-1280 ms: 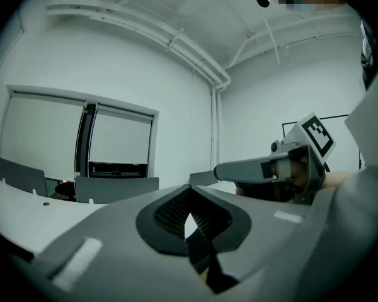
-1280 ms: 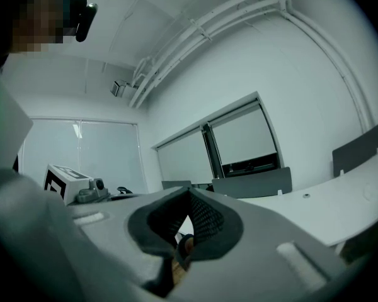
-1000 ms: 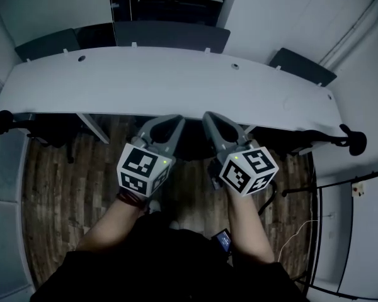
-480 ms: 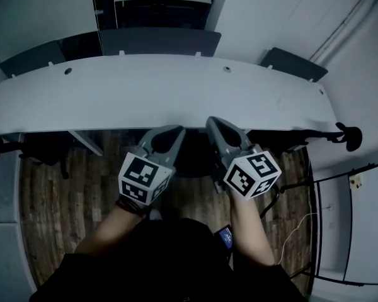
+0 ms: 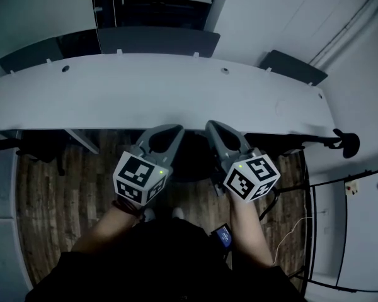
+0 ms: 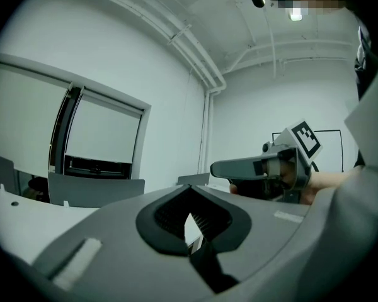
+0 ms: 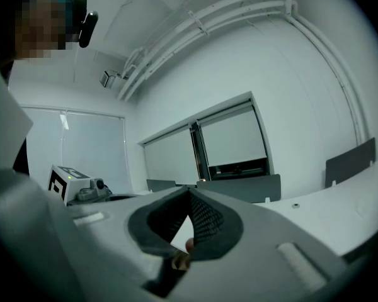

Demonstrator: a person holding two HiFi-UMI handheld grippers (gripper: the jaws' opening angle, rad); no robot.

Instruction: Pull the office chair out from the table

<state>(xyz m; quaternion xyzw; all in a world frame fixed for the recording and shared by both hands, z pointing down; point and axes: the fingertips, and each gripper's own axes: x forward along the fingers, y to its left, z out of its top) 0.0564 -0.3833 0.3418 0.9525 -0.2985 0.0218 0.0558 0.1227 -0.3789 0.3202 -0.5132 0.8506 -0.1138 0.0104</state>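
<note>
The office chair (image 5: pixel 190 163) shows only as a dark shape under the near edge of the long white table (image 5: pixel 164 93), between my two grippers. The left gripper (image 5: pixel 174 129) and the right gripper (image 5: pixel 212 125) are held side by side, level, with their tips over the table's near edge. Both are shut with nothing between the jaws. In the left gripper view the left gripper (image 6: pixel 189 189) has its tips meeting, and the right gripper (image 6: pixel 219 168) hovers beside it. The right gripper (image 7: pixel 189 191) is likewise shut in its own view. No contact with the chair is visible.
Other dark chairs are tucked under the table at the left (image 5: pixel 34 146) and the right (image 5: pixel 343 140). Grey panels (image 5: pixel 157 41) stand behind the table against the wall. The floor (image 5: pixel 44 200) is wood, and a cable (image 5: pixel 290 238) lies at the right.
Both grippers have drifted a little forward, so their tips now overlap the table's near edge. The jaws stayed shut.
</note>
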